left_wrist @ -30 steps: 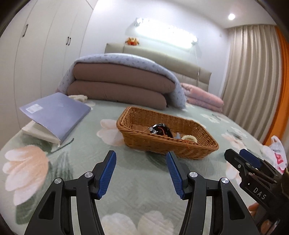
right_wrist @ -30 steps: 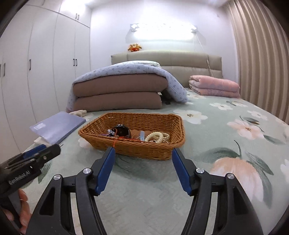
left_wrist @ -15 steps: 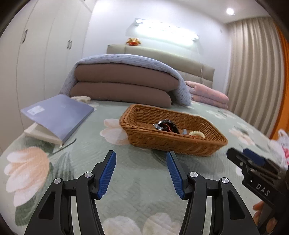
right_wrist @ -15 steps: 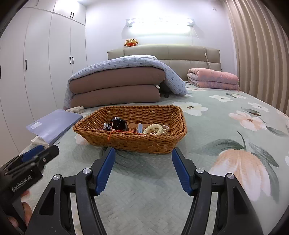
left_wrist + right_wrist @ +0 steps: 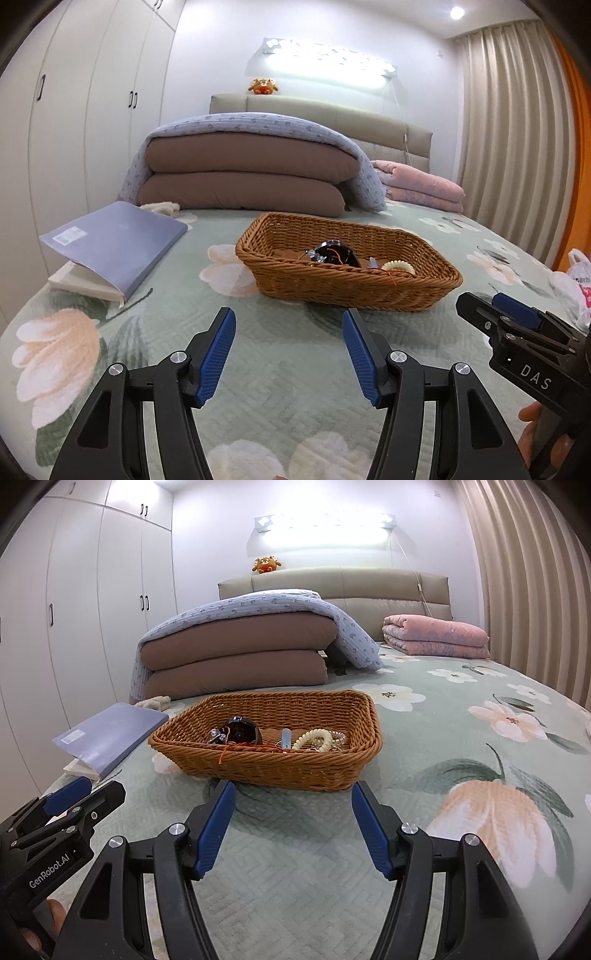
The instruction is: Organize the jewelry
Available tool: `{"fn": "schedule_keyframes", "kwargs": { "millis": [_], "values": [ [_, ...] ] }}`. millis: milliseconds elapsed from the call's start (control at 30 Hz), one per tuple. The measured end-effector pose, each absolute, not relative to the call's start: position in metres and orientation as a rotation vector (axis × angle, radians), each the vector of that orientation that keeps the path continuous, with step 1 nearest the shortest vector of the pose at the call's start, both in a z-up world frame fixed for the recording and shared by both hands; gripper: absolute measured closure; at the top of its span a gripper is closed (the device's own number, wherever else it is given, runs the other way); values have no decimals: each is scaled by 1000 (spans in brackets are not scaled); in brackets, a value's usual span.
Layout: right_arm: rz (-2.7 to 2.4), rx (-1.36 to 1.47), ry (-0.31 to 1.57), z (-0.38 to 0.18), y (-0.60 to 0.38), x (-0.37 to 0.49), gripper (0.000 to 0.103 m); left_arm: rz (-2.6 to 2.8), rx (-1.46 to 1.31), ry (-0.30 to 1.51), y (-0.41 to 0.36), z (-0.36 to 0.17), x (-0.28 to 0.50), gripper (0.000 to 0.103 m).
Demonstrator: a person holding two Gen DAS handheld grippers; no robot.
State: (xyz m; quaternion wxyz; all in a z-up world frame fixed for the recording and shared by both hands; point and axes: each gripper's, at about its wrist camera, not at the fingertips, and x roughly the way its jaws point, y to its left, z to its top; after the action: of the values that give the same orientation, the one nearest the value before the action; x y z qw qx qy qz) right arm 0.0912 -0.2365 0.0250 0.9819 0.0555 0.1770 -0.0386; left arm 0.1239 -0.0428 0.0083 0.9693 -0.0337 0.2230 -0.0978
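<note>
A brown wicker basket point(image 5: 325, 282) point(image 5: 280, 771) rests on the green floral bedspread ahead of both grippers. Inside it lie a black round watch-like piece point(image 5: 242, 731) point(image 5: 334, 253), a cream bead bracelet point(image 5: 314, 738) point(image 5: 397, 266), a small clear blue item point(image 5: 286, 736) and a red thread point(image 5: 225, 753). My left gripper point(image 5: 288, 350) hovers open over the bedspread, short of the basket, nothing between its blue pads. My right gripper point(image 5: 293, 827) is open too, just in front of the basket's near wall. Each gripper appears at the edge of the other's view.
A lilac-covered open book point(image 5: 114, 243) point(image 5: 107, 734) lies left of the basket. Folded brown and blue quilts point(image 5: 243, 177) are stacked behind it, and a pink folded blanket point(image 5: 436, 638) at the back right. Wardrobes line the left wall, curtains the right. A white plastic bag point(image 5: 578, 280) sits far right.
Both views have levelled and dipped slightly, so the basket sits lower and closer in frame. Both grippers stay open and hold nothing.
</note>
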Motion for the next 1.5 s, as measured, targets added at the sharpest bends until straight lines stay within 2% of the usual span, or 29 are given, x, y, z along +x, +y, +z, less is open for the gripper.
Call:
{"fn": "schedule_keyframes", "kwargs": {
  "millis": [1500],
  "values": [
    [-74, 107, 372, 23, -235, 93, 34, -208, -70, 470, -44, 7, 125, 41]
  ]
}}
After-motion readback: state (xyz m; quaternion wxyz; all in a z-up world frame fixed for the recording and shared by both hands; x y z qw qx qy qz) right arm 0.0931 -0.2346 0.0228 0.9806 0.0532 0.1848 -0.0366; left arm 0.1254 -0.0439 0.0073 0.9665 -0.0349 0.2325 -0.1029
